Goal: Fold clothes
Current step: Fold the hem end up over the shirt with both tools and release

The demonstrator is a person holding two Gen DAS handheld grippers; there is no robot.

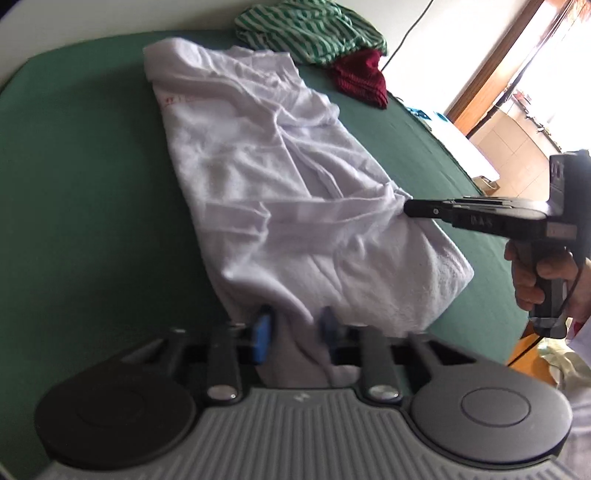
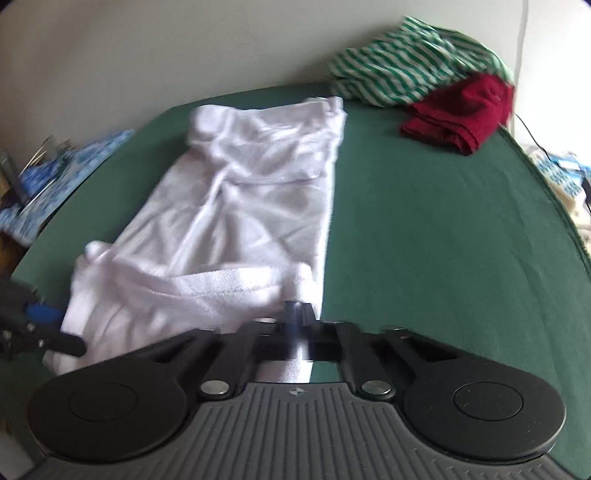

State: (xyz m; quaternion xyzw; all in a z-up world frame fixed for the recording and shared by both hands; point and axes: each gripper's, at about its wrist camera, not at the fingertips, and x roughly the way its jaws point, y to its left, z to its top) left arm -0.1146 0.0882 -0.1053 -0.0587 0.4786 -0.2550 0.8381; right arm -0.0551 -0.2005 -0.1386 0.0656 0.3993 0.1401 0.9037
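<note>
1. While both of our claws sit at the near end of the crumpled white cotton garment (image 1: 280, 192), we judge the step in hand to be gripping that end for a fold.
2. We find the garment lying lengthwise on the green-covered counter (image 1: 81, 155), already narrowed into a long strip, its far end toward the wall.
3. Our left claw (image 1: 295, 325) has its blue pads (image 1: 263, 328) apart in its own view, with a tuck of white cloth running between them; motion blur keeps us from saying whether they pinch it, so we call that one uncertain.
4. Our right claw (image 2: 297, 317) is drawn narrow, its jaws together on the hemmed near corner of the garment at its right edge.
5. We see a green-and-white striped garment (image 1: 310, 29) and a dark red knitted cloth (image 1: 364, 79) heaped at the far corner, well apart from the white piece and, we judge, yet to be folded.
6. Next, we think, both near corners need lifting together and carrying toward the far end, keeping the edges level so that the strip halves cleanly.
</note>
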